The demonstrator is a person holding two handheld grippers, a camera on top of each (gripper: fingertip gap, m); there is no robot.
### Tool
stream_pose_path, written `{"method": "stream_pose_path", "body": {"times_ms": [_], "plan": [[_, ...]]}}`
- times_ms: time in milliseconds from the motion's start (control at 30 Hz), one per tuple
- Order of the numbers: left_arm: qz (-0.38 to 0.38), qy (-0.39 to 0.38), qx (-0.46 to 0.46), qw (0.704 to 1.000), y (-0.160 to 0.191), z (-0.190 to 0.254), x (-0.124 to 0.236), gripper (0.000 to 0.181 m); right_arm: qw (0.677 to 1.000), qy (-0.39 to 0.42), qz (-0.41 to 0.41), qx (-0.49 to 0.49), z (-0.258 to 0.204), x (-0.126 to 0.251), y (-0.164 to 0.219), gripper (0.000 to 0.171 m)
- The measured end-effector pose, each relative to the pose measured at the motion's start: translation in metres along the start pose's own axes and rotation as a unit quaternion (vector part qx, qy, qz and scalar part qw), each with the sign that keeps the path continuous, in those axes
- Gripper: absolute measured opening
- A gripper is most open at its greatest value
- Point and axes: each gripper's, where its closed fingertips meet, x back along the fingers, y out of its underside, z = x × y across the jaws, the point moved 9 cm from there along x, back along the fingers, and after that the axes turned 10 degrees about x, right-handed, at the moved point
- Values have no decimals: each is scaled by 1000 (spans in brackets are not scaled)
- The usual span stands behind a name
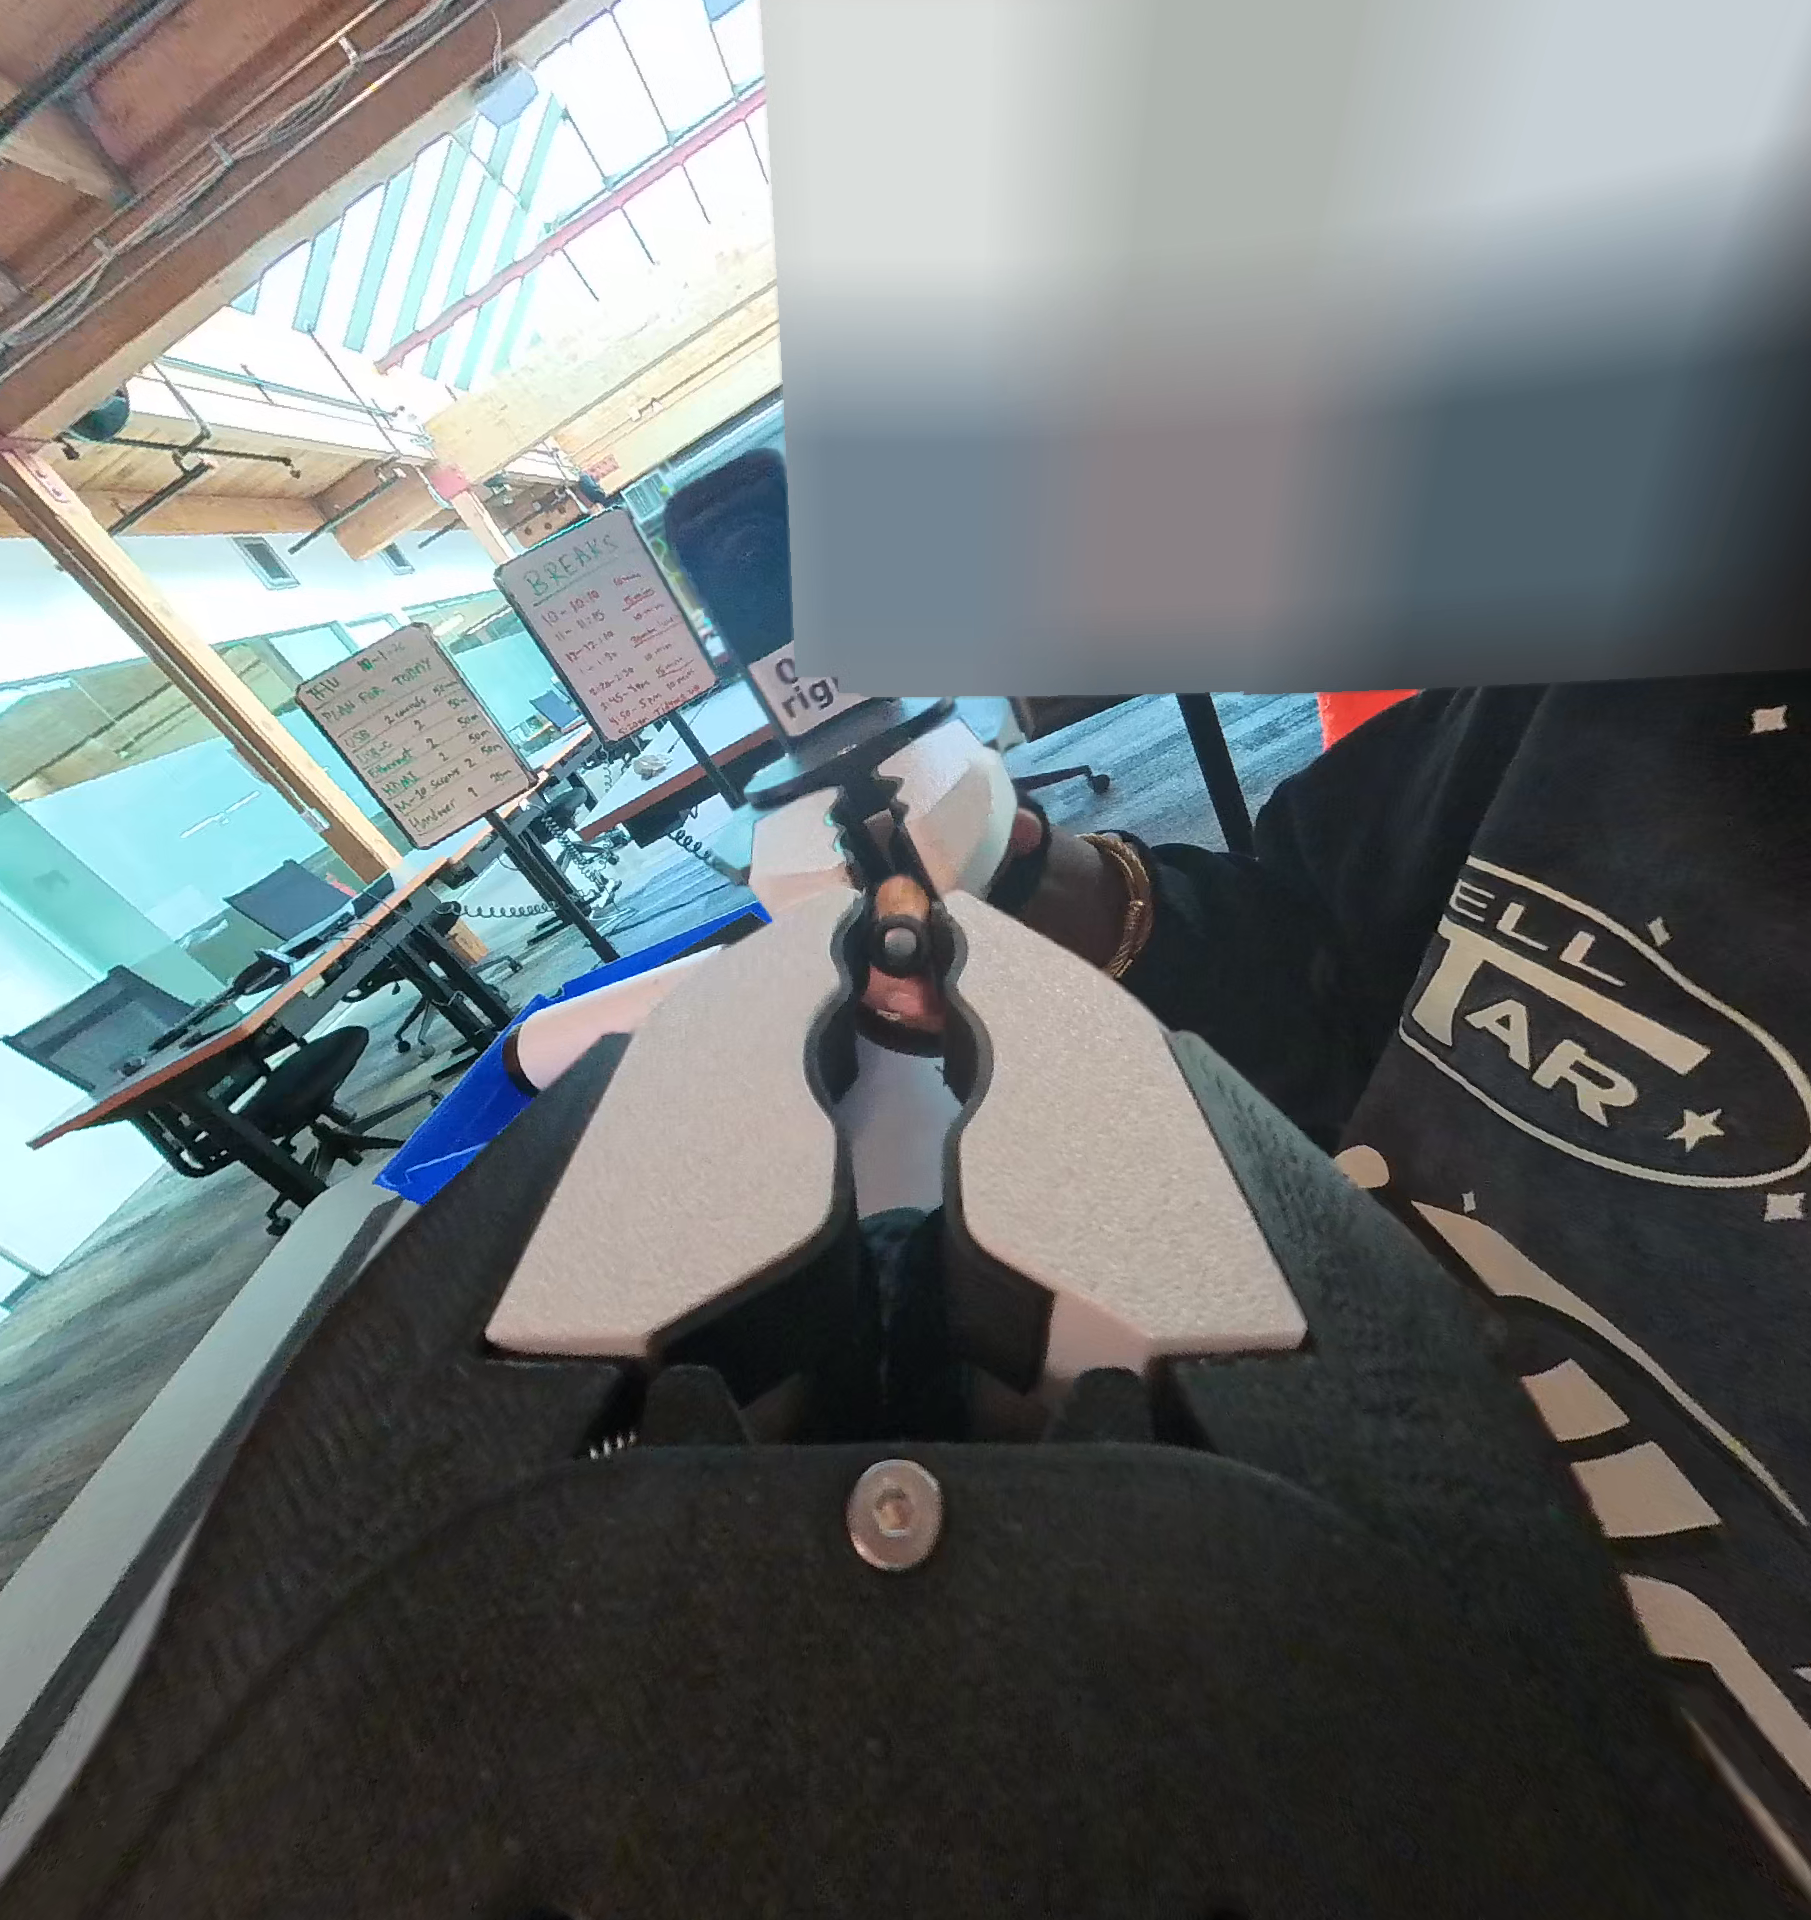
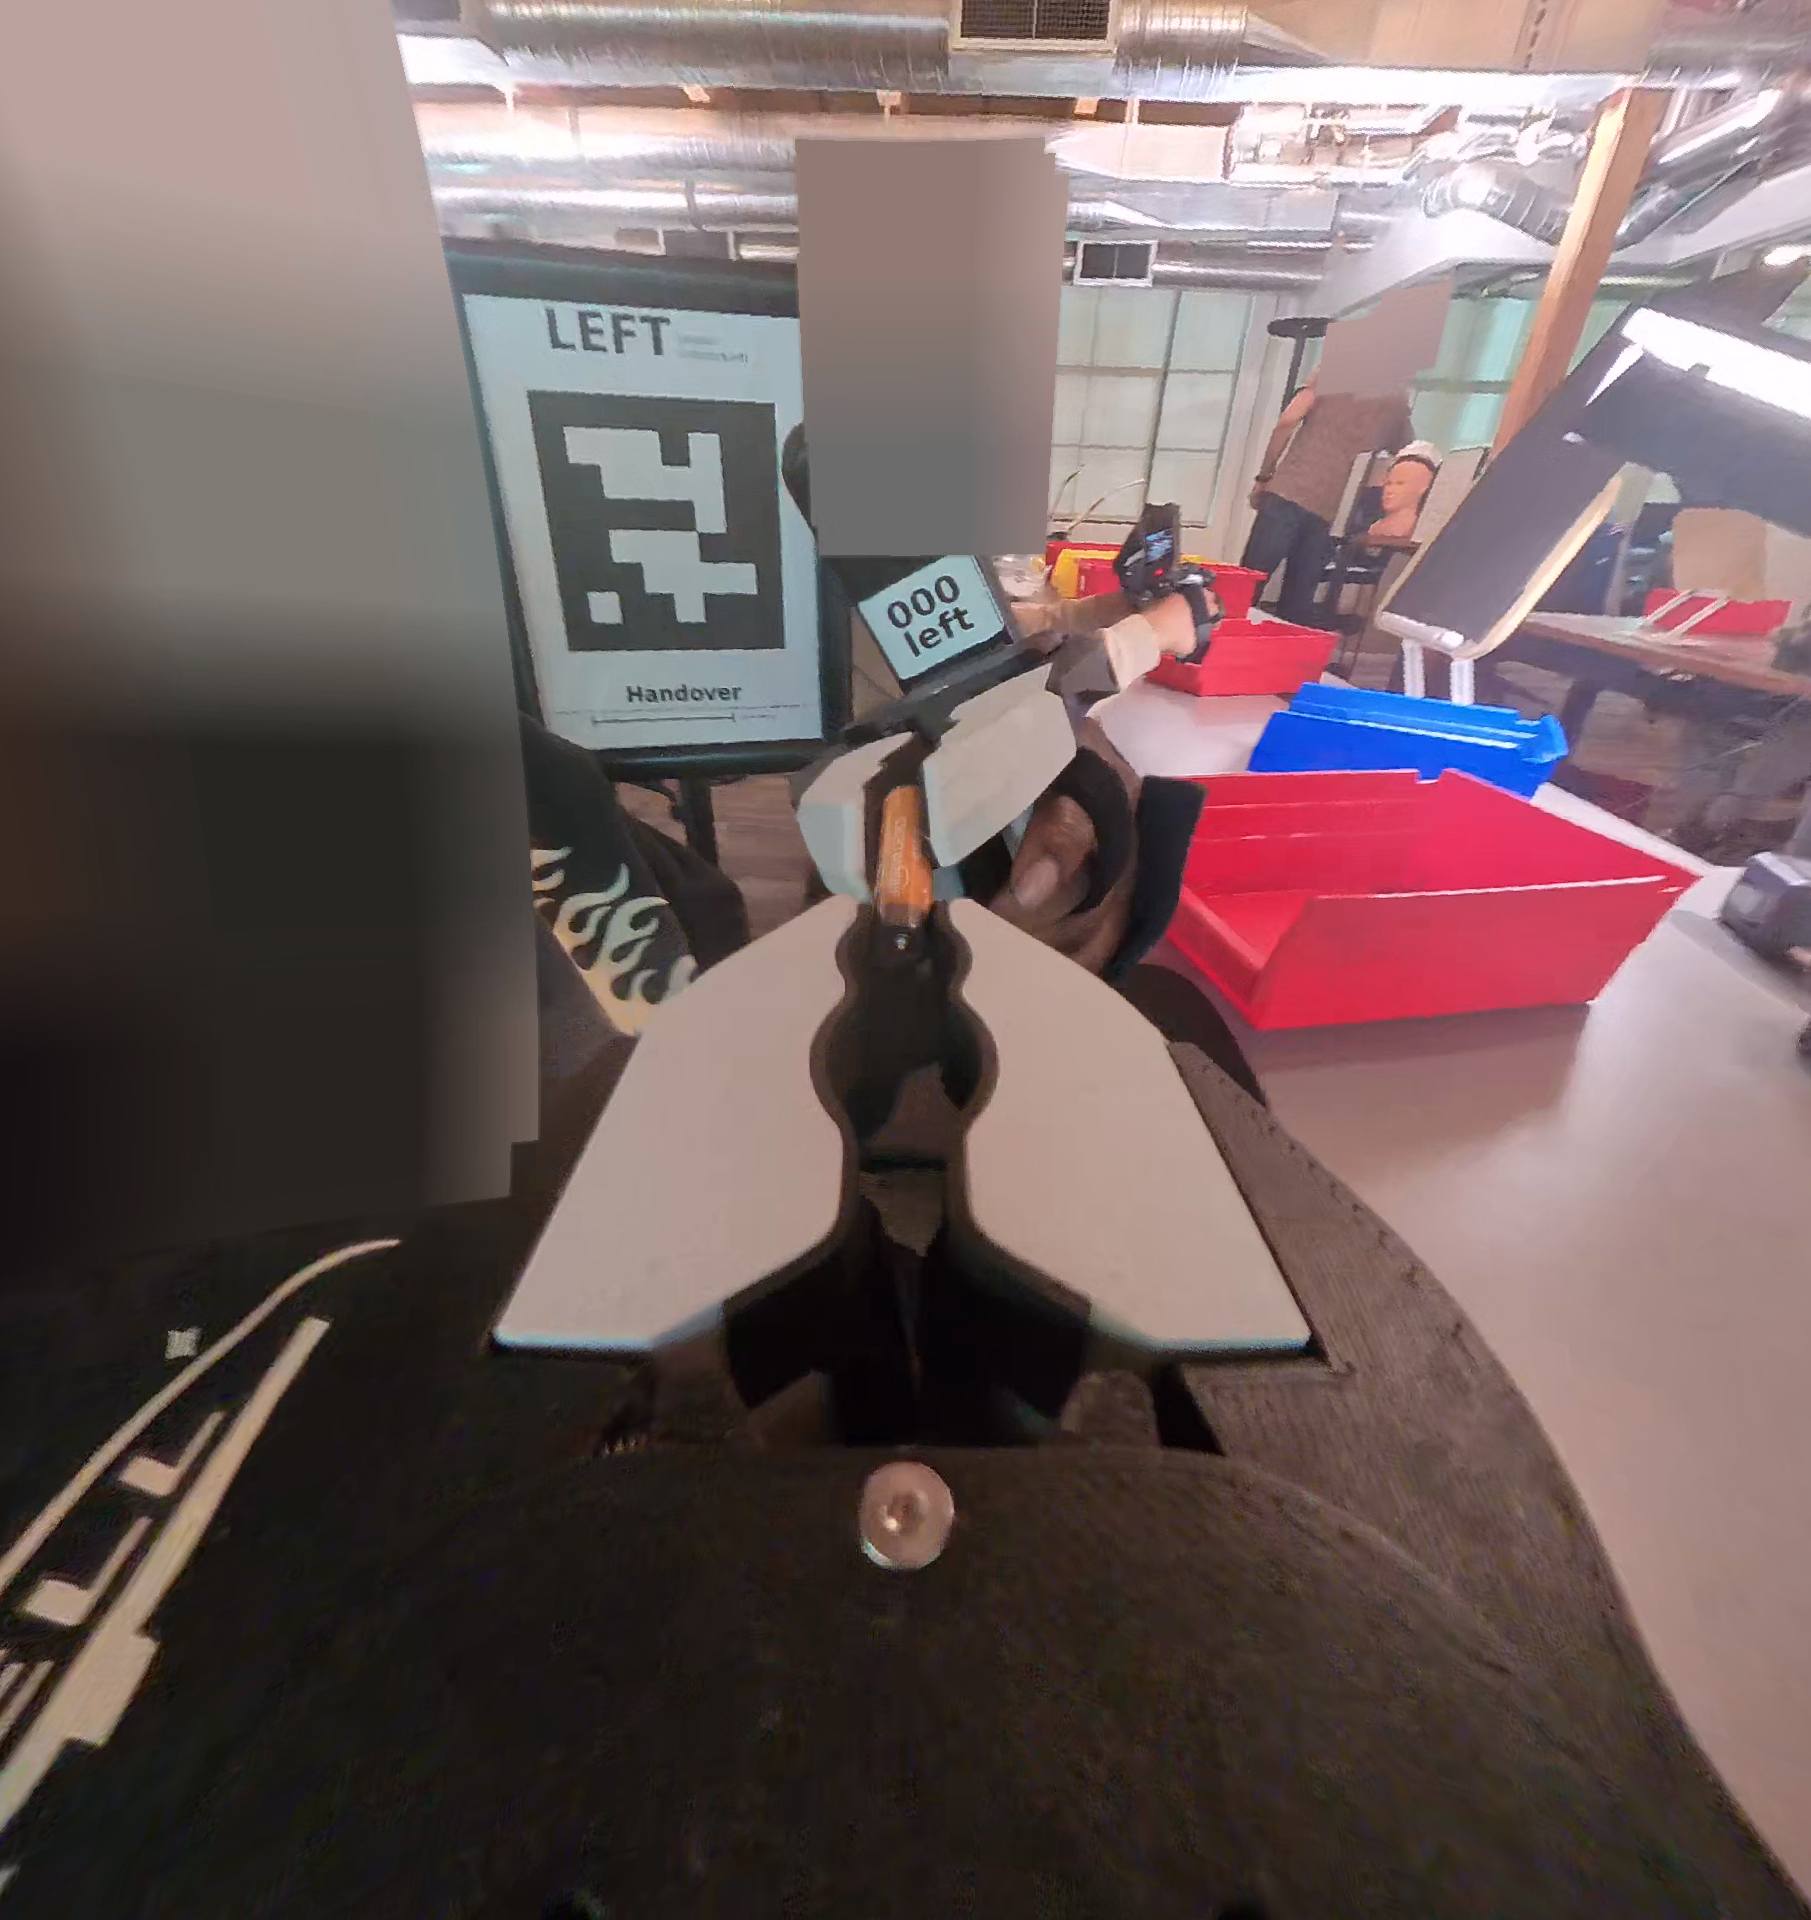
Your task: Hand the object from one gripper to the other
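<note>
A small tool with an orange-brown wooden handle (image 1: 901, 899) is held in the air between my two grippers, which face each other tip to tip. My left gripper (image 1: 896, 923) is shut on the handle end. My right gripper (image 1: 873, 831) shows just beyond it, fingers closed around the tool's dark far part. In the right wrist view my right gripper (image 2: 901, 925) is shut on the tool's dark tip. The handle (image 2: 899, 836) lies between the fingers of my left gripper (image 2: 901, 888) just ahead. Hands show behind both grippers.
A grey table (image 2: 1503, 1143) holds a red bin (image 2: 1400, 894) and a blue bin (image 2: 1400, 727) to the right. A marker board (image 2: 662, 520) stands behind. The holder's dark sweatshirt (image 1: 1555, 1039) is close. Desks, chairs and whiteboards (image 1: 413, 748) stand far off; a person (image 2: 1327, 488) stands at the back.
</note>
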Motion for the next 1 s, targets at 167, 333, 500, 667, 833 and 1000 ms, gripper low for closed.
{"method": "stream_pose_path", "body": {"times_ms": [167,333,500,667,833,1000], "plan": [[10,11,45,999,-1,-2,1,15,986,56,-11,158,-6,-1,-4,11],[-3,21,71,997,2,-3,-2,20,937,103,-48,329,-17,-2,-6,11],[-5,24,81,996,2,-3,-2,19,895,134,-80,418,-22,-4,-4,11],[-3,19,89,996,2,-5,-2,19,870,150,-93,461,-23,-6,-3,11],[1,15,93,996,2,-6,-1,11,859,154,-100,477,-24,-6,-2,11],[4,14,81,997,1,-5,-1,11,867,159,-98,462,-23,-6,-2,11]]}}
